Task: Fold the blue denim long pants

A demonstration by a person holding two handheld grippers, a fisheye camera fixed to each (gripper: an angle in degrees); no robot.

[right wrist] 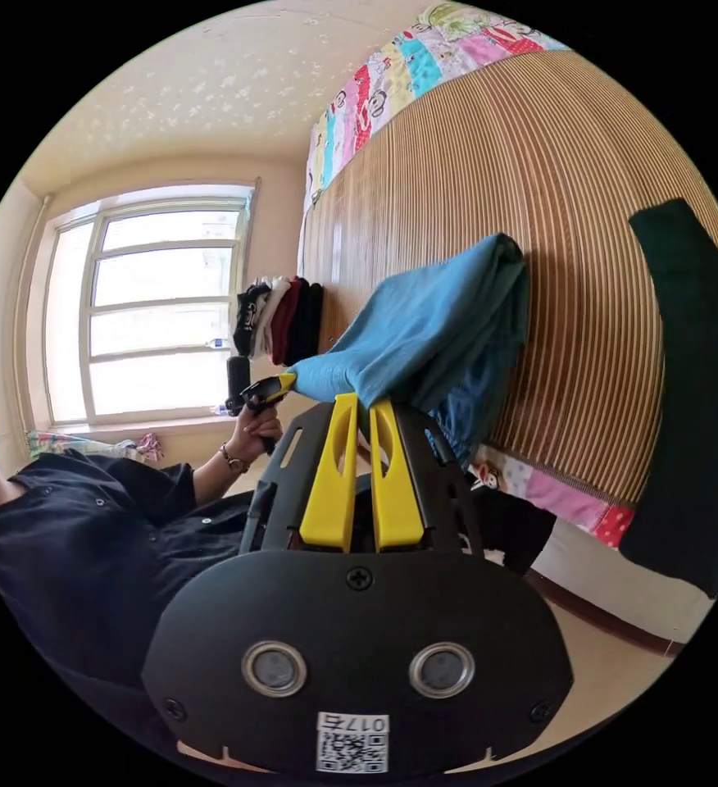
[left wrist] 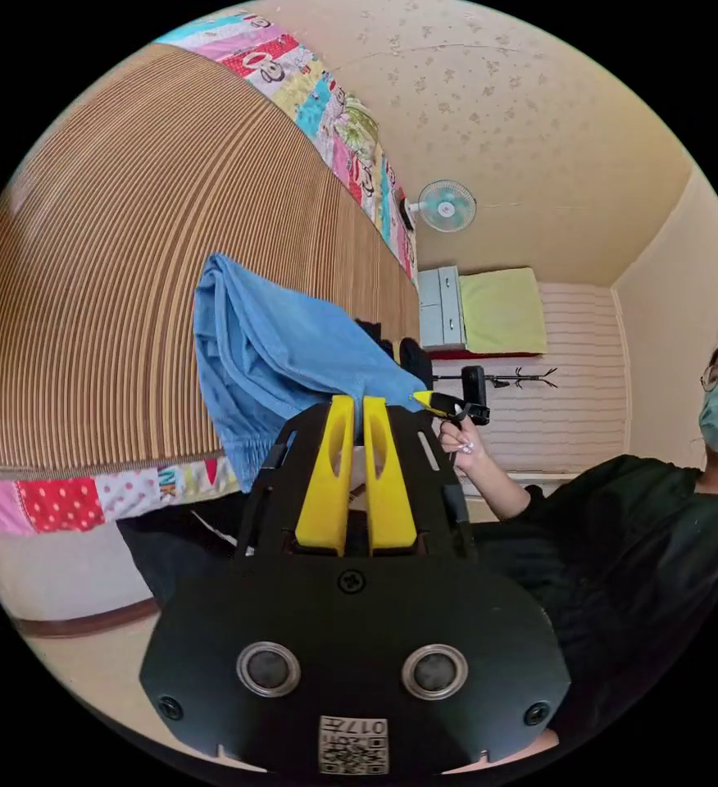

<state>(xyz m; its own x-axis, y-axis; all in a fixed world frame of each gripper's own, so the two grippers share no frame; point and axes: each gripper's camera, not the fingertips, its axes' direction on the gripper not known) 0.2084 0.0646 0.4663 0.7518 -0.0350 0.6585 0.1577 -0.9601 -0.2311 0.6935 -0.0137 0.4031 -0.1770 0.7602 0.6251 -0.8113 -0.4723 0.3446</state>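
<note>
The blue denim pants hang bunched in the air in front of the striped mat. My left gripper has its yellow jaws shut on one edge of the cloth. In the left gripper view, a hand holds my right gripper a little further along, pinching the same edge. In the right gripper view, my right gripper is shut on the pants, and the left gripper grips the cloth's far corner. The rest of the pants drapes down from that held edge.
The striped mat lies on a bed with a patchwork sheet. A dark green garment lies on the mat. Folded clothes are stacked near the window. A person in black sits close by. A fan hangs on the wall.
</note>
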